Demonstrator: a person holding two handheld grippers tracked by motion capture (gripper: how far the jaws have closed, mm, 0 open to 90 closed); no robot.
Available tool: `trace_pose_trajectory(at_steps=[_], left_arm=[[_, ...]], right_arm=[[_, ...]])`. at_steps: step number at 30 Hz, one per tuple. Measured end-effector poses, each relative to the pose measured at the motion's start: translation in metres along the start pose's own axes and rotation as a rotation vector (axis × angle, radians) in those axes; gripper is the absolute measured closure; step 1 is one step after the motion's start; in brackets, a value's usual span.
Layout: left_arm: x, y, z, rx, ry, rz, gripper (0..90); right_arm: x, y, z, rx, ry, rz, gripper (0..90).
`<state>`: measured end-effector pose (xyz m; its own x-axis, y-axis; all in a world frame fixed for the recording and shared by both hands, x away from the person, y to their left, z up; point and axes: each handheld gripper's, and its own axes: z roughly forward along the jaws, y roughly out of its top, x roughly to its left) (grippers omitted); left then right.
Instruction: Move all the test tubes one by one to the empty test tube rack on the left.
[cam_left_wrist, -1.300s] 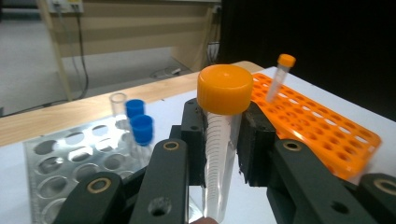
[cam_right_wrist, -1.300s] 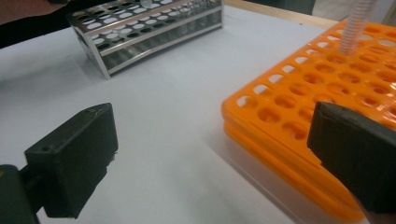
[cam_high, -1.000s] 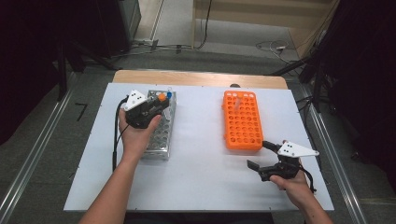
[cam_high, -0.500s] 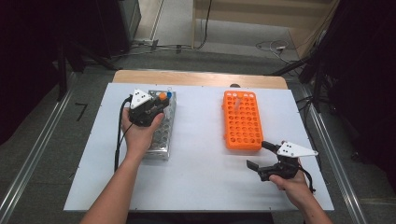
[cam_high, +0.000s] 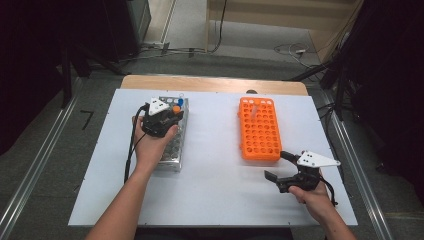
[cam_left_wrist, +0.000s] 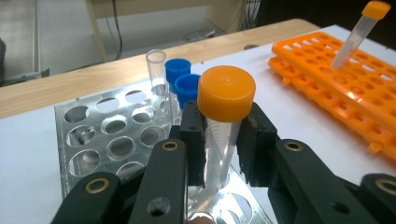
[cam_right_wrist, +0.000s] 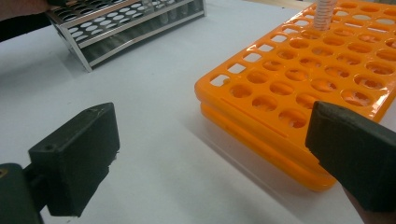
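The left gripper (cam_left_wrist: 223, 154) has its jaws closed on an orange-capped tube (cam_left_wrist: 223, 121), gripping the clear body just under the cap so the wide cap cannot slip down through them. The tube stands upright with its lower end in a hole of the metal rack (cam_left_wrist: 107, 140), at the rack's far end, next to two blue-capped tubes (cam_left_wrist: 180, 77) and an open tube (cam_left_wrist: 156, 70). Holding it vertical probably keeps it in line with the hole, so it can slide without catching. The right gripper (cam_high: 280, 167) rests low over the counter (cam_high: 215, 150) just beside the near corner of the orange rack (cam_high: 260, 130), jaws wide apart and holding nothing, likely waiting its turn. One orange-capped tube (cam_left_wrist: 359, 28) leans in a far hole of that rack, which suggests tubes go there from the metal one.
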<state>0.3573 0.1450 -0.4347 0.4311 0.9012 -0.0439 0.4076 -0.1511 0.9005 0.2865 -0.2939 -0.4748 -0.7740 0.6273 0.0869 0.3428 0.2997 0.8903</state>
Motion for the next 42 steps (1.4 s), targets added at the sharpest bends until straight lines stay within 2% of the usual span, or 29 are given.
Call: trace_pose_trajectory(at_steps=[3,6,10,14,20,27,34,38,42], left_arm=[[-0.002,0.001,0.002,0.028,-0.003,0.015,73.6],[-0.001,0.001,0.002,0.031,-0.013,0.004,70.6],[0.001,0.002,-0.001,0.016,-0.036,-0.028,57.5],[0.0,0.003,-0.008,-0.008,-0.077,-0.056,47.0],[-0.006,0.002,-0.023,-0.058,-0.137,-0.08,27.1],[-0.019,-0.01,-0.038,-0.069,-0.2,-0.086,9.5],[-0.03,-0.022,-0.051,-0.108,-0.25,-0.081,4.4],[-0.035,-0.025,-0.055,-0.102,-0.267,-0.074,2.7],[-0.04,-0.027,-0.056,-0.108,-0.284,-0.072,1.6]], right_arm=[[0.0,0.0,0.0,0.003,-0.002,0.008,1.4],[-0.001,-0.001,0.001,0.004,-0.004,0.01,1.5],[-0.001,0.0,0.002,-0.001,-0.008,0.01,1.6],[-0.003,0.002,0.001,-0.011,-0.023,0.018,2.0],[-0.009,0.011,0.003,-0.03,-0.047,0.039,3.1],[-0.016,0.026,0.013,-0.027,-0.073,0.046,4.4],[-0.025,0.043,0.028,-0.033,-0.089,0.038,5.2],[-0.033,0.054,0.041,-0.024,-0.107,0.034,6.2],[-0.041,0.064,0.053,-0.025,-0.124,0.05,8.6]])
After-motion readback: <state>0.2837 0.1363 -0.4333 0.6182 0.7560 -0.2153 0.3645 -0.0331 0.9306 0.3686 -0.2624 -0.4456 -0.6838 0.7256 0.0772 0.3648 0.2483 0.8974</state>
